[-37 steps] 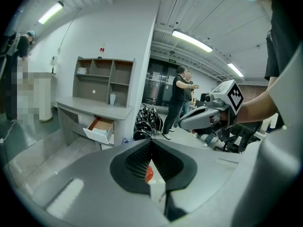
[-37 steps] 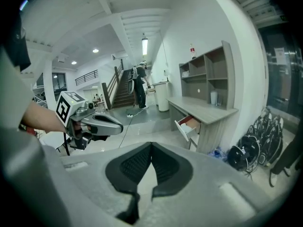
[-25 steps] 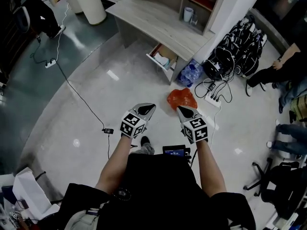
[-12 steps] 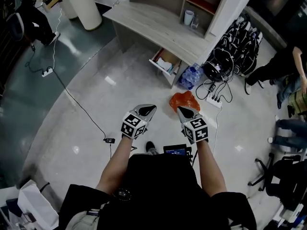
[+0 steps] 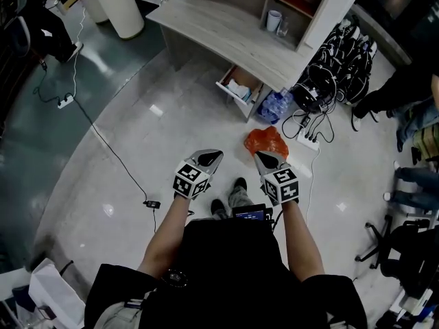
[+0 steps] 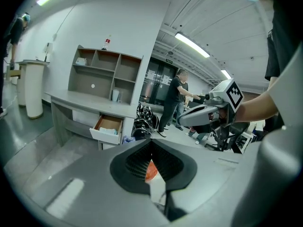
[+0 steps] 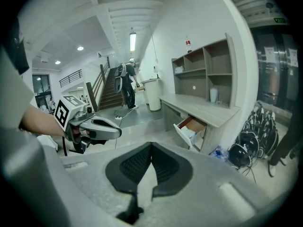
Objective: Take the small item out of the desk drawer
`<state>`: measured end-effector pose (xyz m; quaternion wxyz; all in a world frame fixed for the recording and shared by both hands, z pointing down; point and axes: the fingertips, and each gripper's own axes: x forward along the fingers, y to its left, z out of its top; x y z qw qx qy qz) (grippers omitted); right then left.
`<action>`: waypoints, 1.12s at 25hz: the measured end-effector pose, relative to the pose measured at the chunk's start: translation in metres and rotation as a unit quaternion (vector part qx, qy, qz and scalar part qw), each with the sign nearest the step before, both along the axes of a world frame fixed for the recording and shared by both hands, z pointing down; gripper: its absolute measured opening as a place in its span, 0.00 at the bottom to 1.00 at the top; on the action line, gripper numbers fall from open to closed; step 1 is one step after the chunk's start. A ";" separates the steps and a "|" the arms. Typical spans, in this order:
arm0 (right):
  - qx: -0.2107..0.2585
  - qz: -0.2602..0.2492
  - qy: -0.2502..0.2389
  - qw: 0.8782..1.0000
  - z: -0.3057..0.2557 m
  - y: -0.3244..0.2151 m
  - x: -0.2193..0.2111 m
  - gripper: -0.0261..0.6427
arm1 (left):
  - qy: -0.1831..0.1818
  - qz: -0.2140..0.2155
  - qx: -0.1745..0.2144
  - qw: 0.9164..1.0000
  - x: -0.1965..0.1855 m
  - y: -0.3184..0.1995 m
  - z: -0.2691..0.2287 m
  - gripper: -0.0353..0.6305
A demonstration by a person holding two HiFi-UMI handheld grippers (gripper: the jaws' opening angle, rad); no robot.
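The grey desk (image 5: pixel 226 33) stands across the floor ahead of me, its drawer (image 5: pixel 238 92) pulled open. A pale small item (image 5: pixel 238 88) lies inside the drawer; I cannot tell what it is. Both grippers are held out at waist height, far short of the desk. My left gripper (image 5: pixel 213 156) is shut with nothing in it, and so is my right gripper (image 5: pixel 263 158). In the left gripper view the open drawer (image 6: pixel 108 128) sits left of the shut jaw tips (image 6: pixel 151 143). The right gripper view shows the same drawer (image 7: pixel 191 128) beyond the tips (image 7: pixel 151 146).
An orange bag (image 5: pixel 266 141) lies on the floor just ahead of the right gripper. A pack of water bottles (image 5: pixel 274 105), a power strip (image 5: pixel 306 140) and black backpacks (image 5: pixel 339 60) crowd the desk's right end. A cable (image 5: pixel 110 149) runs along the floor at left. People stand at right.
The person has stepped forward, a shoe now showing between the grippers. The desk and orange bag have shifted slightly in view. Both grippers stay shut and level.
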<state>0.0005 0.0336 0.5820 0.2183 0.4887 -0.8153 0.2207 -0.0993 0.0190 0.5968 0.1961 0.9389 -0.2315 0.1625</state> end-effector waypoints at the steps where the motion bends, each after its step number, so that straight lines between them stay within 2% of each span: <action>1: -0.001 -0.001 0.000 1.000 0.002 -0.003 0.000 0.04 | 0.000 0.000 -0.001 1.000 0.000 -0.002 0.001 0.06; 7: -0.002 -0.014 -0.003 1.000 0.008 -0.028 -0.002 0.04 | -0.030 0.015 0.016 0.999 0.005 -0.017 0.007 0.05; 16: 0.000 -0.023 -0.007 1.000 0.008 -0.077 0.014 0.04 | -0.020 0.011 0.014 1.000 0.023 -0.067 0.000 0.05; 28: -0.010 -0.025 -0.021 0.999 0.012 -0.160 0.052 0.04 | -0.030 0.000 0.006 1.000 0.057 -0.148 0.001 0.05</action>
